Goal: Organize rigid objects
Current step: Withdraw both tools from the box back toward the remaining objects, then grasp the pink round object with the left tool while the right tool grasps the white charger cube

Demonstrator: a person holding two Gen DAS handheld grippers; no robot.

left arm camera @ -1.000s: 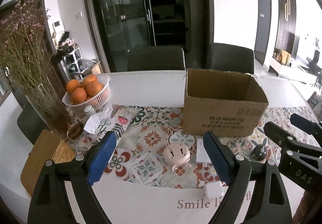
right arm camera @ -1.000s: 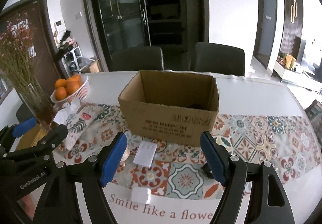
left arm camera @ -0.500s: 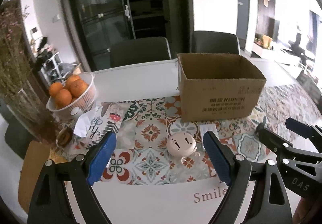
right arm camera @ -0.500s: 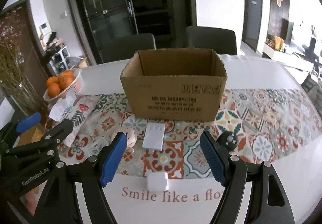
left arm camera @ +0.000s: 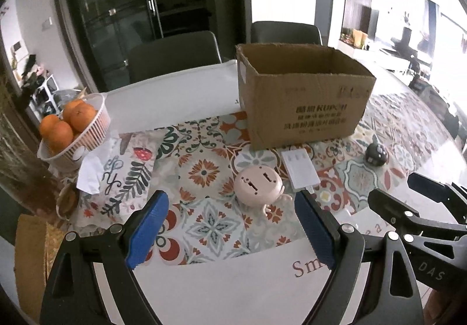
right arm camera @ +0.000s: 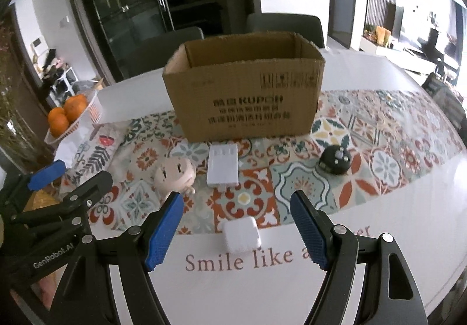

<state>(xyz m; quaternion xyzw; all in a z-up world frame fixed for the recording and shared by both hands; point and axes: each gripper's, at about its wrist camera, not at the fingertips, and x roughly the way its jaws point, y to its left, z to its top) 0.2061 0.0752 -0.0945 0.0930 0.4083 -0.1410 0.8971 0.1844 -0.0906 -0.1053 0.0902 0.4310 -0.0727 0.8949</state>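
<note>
Hovering above the near edge of the table, both grippers stand with jaws spread wide and nothing between them. Taking the cardboard box (right arm camera: 245, 88) as the landmark, four small rigid objects lie on the patterned runner (right arm camera: 379, 150) in front of its printed face, none yet inside. The white cube charger (right arm camera: 240, 234) sits farthest out from the box, on the bare white strip, and it lies almost dead ahead of the right gripper (right arm camera: 236, 224), just beyond and between its blue fingertips (right arm camera: 306, 225); that arm looks the nearer one for it. Being squat and roughly square, it offers no real long axis. The flat white adapter (right arm camera: 222, 168) lies close before the box, its long axis running toward the box front. The pink round plug (left arm camera: 258, 185) lies left of the adapter, ahead of the left gripper (left arm camera: 230, 225) and slightly right of its centre line. The black round plug (right arm camera: 334, 162) sits off toward the box's right corner.
</note>
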